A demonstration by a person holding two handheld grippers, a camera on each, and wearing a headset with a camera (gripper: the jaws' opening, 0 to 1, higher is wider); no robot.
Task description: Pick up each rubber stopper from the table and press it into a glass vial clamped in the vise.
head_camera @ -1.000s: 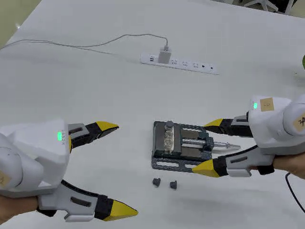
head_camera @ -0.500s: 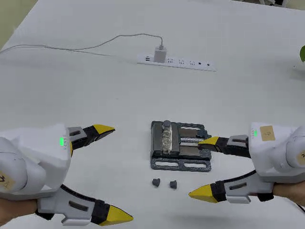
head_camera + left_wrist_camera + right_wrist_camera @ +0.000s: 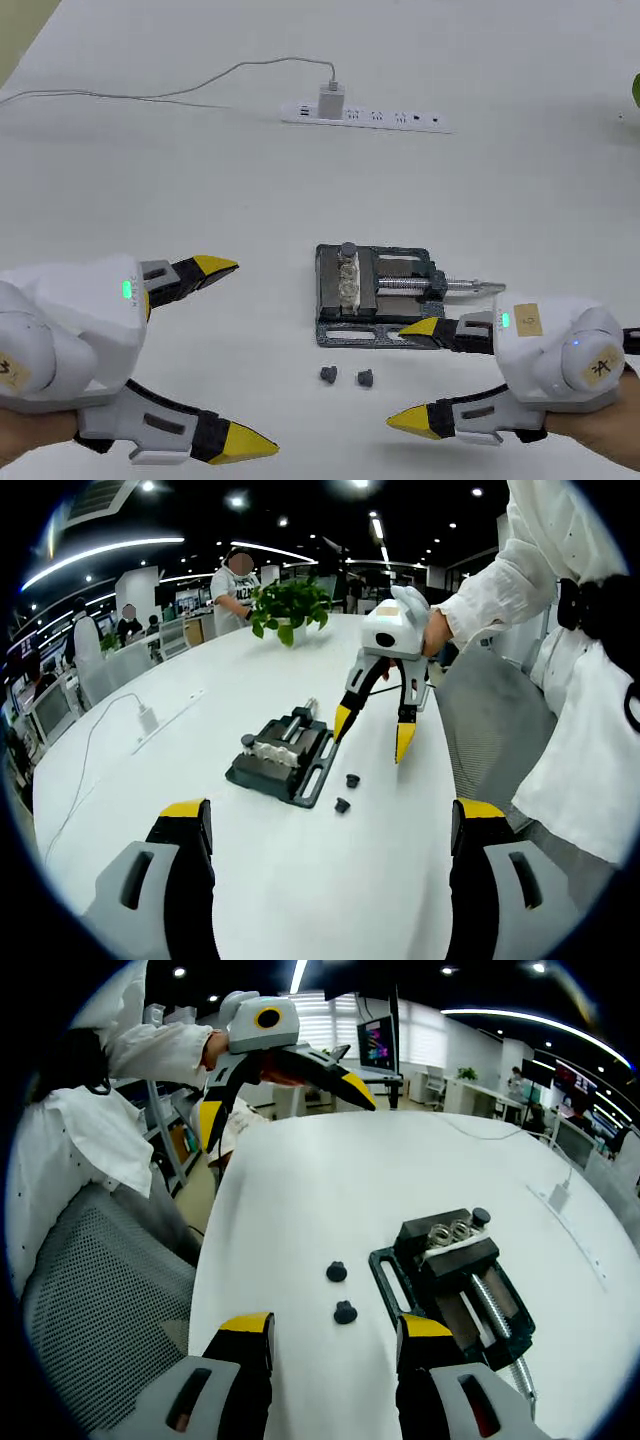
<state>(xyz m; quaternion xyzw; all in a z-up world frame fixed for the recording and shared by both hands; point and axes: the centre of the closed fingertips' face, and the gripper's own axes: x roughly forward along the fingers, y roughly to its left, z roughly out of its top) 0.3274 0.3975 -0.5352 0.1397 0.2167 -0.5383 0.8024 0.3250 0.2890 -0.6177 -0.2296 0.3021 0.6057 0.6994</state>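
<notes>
A dark vise stands mid-table and clamps a row of glass vials; the far vial carries a grey stopper. Two loose rubber stoppers lie on the table just in front of it. My right gripper is open, right of the stoppers, its fingers pointing left at them. Well left of them, my left gripper is wide open and holds nothing. The right gripper view has the stoppers just ahead of my right gripper, with the vise to the right.
A white power strip with a plug and cable lies at the far side of the table. In the left gripper view a potted plant stands at the table's far end. A mesh chair sits beside the table edge.
My right gripper has drawn back from beside the vise toward the near edge, level with the loose stoppers. The left gripper has barely moved. The head camera has shifted.
</notes>
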